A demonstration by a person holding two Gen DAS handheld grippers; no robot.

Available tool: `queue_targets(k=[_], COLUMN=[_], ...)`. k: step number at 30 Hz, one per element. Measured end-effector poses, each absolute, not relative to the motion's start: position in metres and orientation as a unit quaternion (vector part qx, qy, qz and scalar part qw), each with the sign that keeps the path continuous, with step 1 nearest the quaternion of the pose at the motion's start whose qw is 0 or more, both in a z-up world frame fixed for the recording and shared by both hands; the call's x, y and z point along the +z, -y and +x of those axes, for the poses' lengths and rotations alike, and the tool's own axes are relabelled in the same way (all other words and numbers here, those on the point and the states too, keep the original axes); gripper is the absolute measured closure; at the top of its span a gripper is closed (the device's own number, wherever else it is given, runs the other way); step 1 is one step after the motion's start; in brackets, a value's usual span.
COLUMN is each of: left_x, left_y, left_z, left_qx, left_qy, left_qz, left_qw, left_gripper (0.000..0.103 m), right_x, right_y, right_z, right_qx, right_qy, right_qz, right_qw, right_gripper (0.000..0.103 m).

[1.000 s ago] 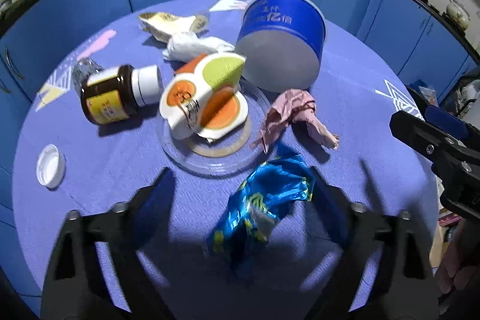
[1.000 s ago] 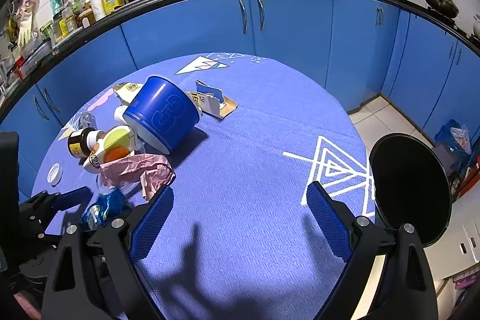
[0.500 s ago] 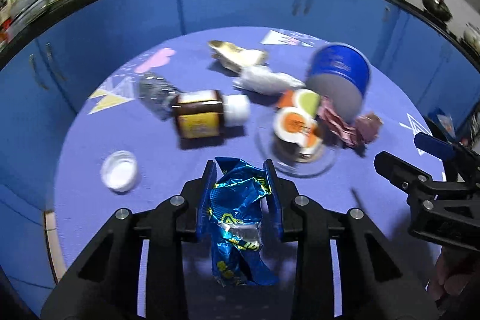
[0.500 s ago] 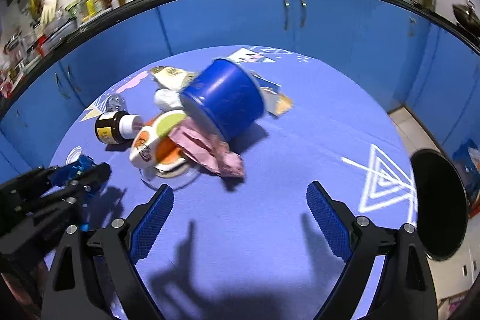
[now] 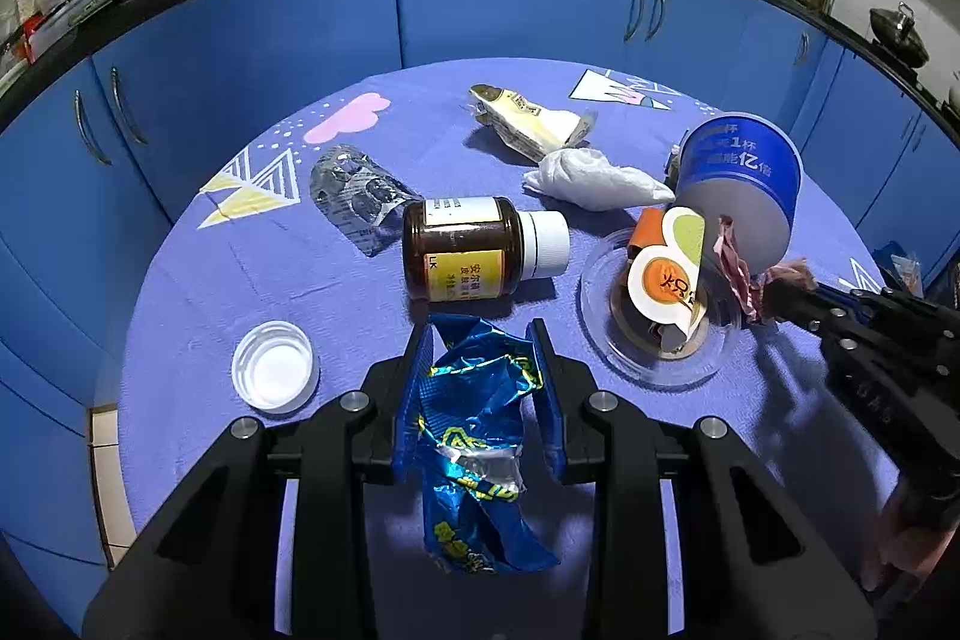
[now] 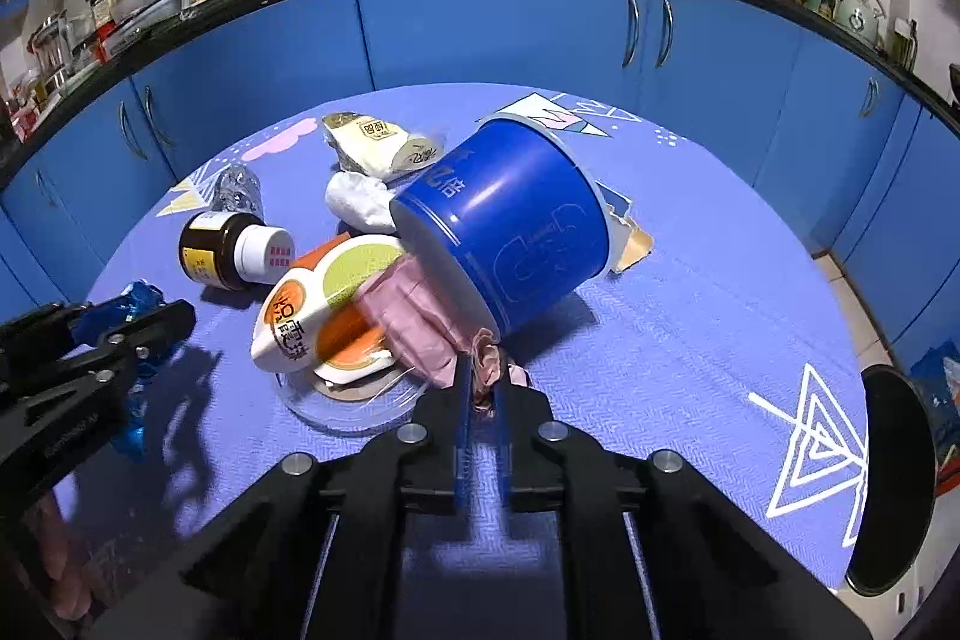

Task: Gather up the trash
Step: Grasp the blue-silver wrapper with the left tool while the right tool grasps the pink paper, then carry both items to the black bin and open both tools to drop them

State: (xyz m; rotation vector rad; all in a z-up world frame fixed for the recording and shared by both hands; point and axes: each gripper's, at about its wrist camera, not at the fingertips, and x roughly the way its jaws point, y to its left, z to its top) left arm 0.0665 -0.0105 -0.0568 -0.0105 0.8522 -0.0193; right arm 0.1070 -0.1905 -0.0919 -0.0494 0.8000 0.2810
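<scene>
My left gripper [image 5: 480,340] is shut on a crumpled blue foil wrapper [image 5: 474,430], lifted a little off the round purple table [image 5: 198,292]; it also shows at the left of the right wrist view as the left gripper [image 6: 156,322]. My right gripper [image 6: 483,370] is shut on the edge of a pink crumpled paper [image 6: 420,322], which lies against the tipped blue tub [image 6: 510,232]. From the left wrist view the right gripper [image 5: 780,292] reaches in from the right with the pink paper [image 5: 741,274] at its tip.
Scattered on the table are a brown bottle [image 5: 474,256], a white cap [image 5: 275,374], a white tissue [image 5: 594,178], a beige packet [image 5: 528,124], a silver foil piece [image 5: 360,196] and an orange-green carton [image 5: 666,274] on a clear lid [image 5: 606,346]. A black bin [image 6: 894,478] stands right of the table.
The left gripper closed on the blue wrapper and lifted it. The right gripper moved in to the pink paper and closed on it.
</scene>
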Motion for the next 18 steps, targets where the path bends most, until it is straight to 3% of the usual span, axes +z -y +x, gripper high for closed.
queue_targets(k=[18], left_x=[-0.015], left_y=[0.05], left_z=[0.038], left_qx=[-0.054], left_qy=[-0.379], left_qz=[0.012], left_qw=[0.924], left_gripper=[0.07], right_x=[-0.046], right_y=[0.223], right_z=[0.051], right_qx=[0.11], right_qy=[-0.343], right_qz=[-0.026], right_qw=[0.933], right_gripper=[0.097])
